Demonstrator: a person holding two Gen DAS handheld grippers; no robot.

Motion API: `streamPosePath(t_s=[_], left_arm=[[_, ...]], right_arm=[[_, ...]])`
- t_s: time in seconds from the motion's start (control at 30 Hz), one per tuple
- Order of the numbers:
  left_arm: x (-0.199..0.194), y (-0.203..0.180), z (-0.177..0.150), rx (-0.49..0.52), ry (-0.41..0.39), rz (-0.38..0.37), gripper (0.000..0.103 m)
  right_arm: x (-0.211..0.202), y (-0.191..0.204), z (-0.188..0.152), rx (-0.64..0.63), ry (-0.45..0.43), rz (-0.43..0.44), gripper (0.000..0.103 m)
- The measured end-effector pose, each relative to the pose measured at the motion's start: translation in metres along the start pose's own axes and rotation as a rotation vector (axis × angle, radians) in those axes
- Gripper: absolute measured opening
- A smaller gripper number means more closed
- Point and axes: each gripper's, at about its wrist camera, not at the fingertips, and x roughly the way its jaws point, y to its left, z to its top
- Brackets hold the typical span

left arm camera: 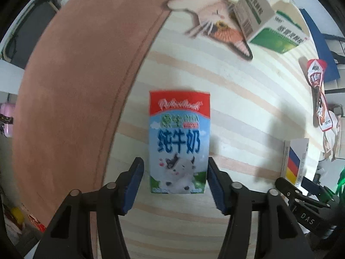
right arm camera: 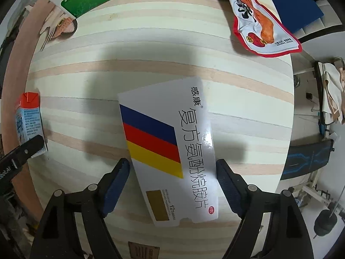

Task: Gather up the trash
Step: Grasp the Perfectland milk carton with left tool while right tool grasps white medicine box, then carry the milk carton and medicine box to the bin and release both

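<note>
A milk carton with a red top and a cartoon cow lies flat on the striped wooden table. My left gripper points down over its lower end and straddles it, open, with a gap at the left pad. A white medicine box with blue, red and yellow stripes lies flat between the fingers of my right gripper, which is open with both pads close beside the box's edges. The right wrist view shows the carton at the far left. The striped box sits at the right of the left wrist view.
A green and white medicine box rests partly on a crocheted toy at the far side. A red and white snack wrapper lies near the table's right edge. A pinkish-brown band runs along the left rim of the table.
</note>
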Motion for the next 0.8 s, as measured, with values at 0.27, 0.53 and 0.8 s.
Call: streamPosePath(t_s=[0.27, 0.53, 0.8], left_arm=[[0.011, -0.001, 0.032, -0.026, -0.01, 0.036, 0.051], [0.001, -0.034, 0.033, 0.067, -0.055, 0.093, 0.045], [-0.027, -0.058, 0.01, 0.111, -0.109, 0.093, 0.045]], right_arm=[[0.003, 0.016, -0.029, -0.012, -0.021, -0.038, 0.08], [-0.002, 0.012, -0.054, -0.034, -0.083, -0.043, 0.076], [-0.031, 0.024, -0.087, -0.037, -0.171, -0.033, 0.076]])
